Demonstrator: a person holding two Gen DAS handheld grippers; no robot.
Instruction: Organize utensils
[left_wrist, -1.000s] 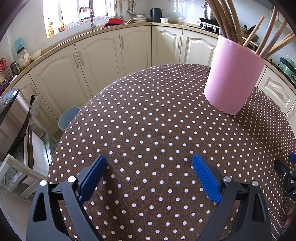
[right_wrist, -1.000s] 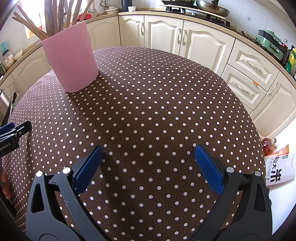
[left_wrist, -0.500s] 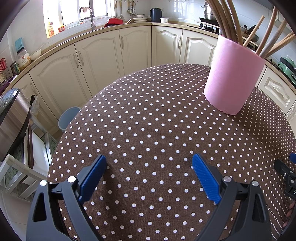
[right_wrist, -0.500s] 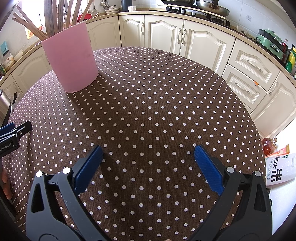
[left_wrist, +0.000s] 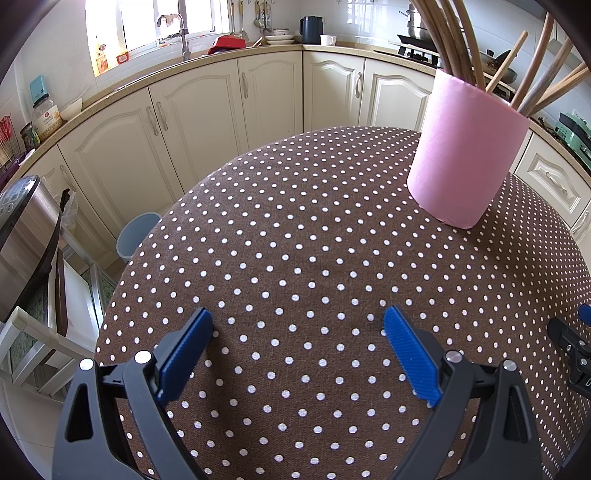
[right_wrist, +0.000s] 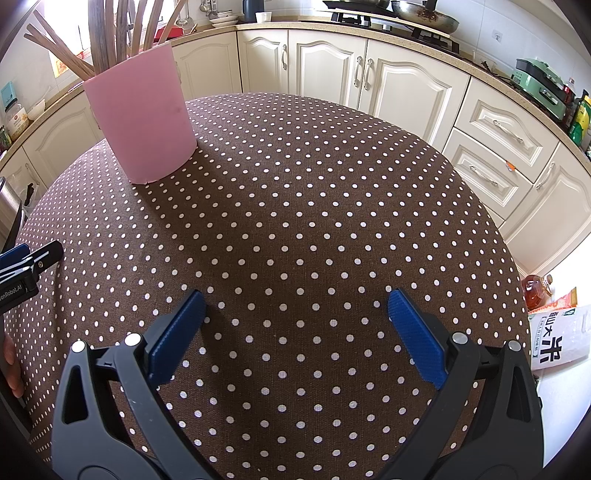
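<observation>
I had both claws low over the near part of the surface (left_wrist: 295, 258), a round top under a brown cloth with white dots. My left claw (left_wrist: 295, 347) was spread wide with nothing between its blue pads (left_wrist: 184, 350), and my right claw (right_wrist: 295, 328) was spread the same way, also empty.

The utensils (left_wrist: 458, 37), long wooden sticks and handles, all stood in the pink holder (left_wrist: 465, 155), leaning out over its rim at several angles. In the left wrist view the holder sat at the far right of the surface; in the right wrist view it (right_wrist: 140, 118) sat at the far left, so it stood between the two claws and well beyond them.

I saw no loose utensil anywhere on the cloth in either view. From that I judged the gathering done, or very nearly so: everything visible was already in the holder, and nothing lay on the surface for me to pick up. What might be left, I thought, was only pulling both claws away, unless some piece lay outside what the cameras showed.
</observation>
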